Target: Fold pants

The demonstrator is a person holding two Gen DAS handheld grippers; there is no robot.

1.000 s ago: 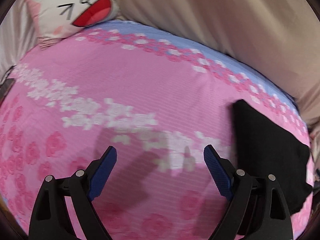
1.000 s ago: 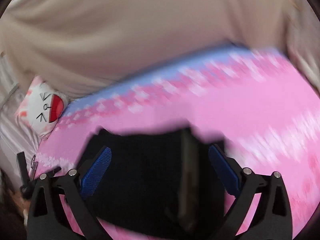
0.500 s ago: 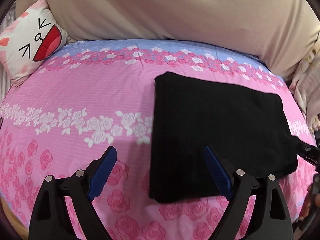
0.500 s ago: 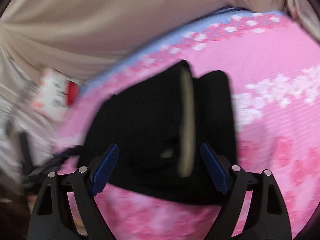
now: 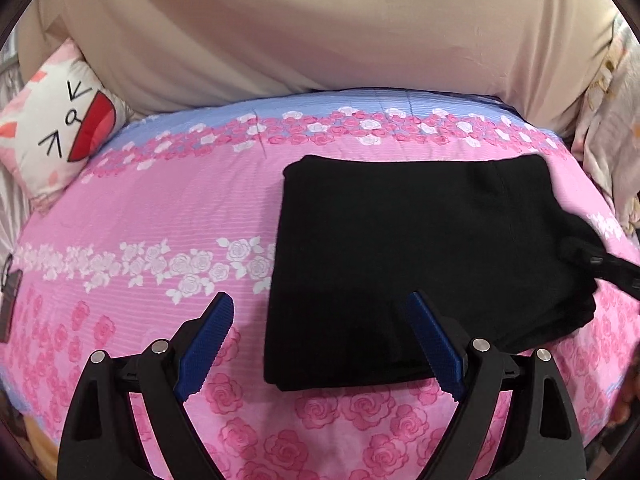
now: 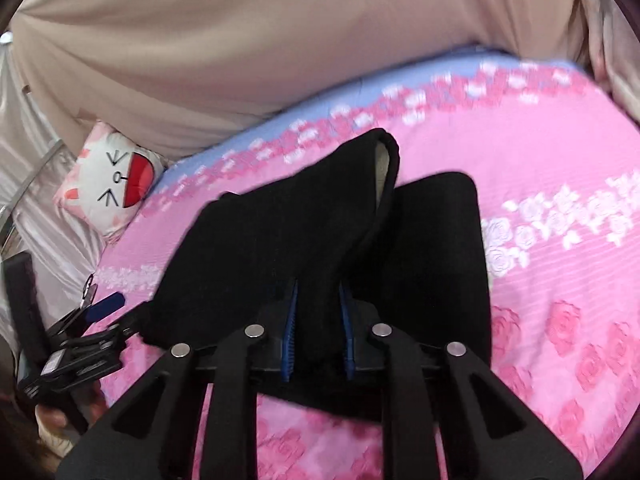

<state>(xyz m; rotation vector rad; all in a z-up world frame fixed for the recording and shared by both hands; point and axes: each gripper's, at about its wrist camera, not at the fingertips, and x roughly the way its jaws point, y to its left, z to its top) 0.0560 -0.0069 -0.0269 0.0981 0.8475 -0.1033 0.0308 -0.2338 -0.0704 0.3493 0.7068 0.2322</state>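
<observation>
Black pants lie folded into a rough rectangle on the pink rose-print bedsheet. My left gripper hovers open over their near left corner, with nothing between its blue pads. My right gripper is closing its jaws on a raised fold of the pants, and both blue pads press on the black cloth. The fold lifts into a ridge that shows a pale inner lining at its top. The left wrist view shows the right gripper at the pants' right edge.
A white cat-face cushion leans at the bed's far left corner. A beige drape hangs behind the bed. Pale floral fabric is bunched at the right. A small dark object lies at the sheet's left edge.
The left gripper's view swung right, bringing the pants from the frame's edge to the middle. The right jaws went from wide open to closed on a lifted fold of the pants.
</observation>
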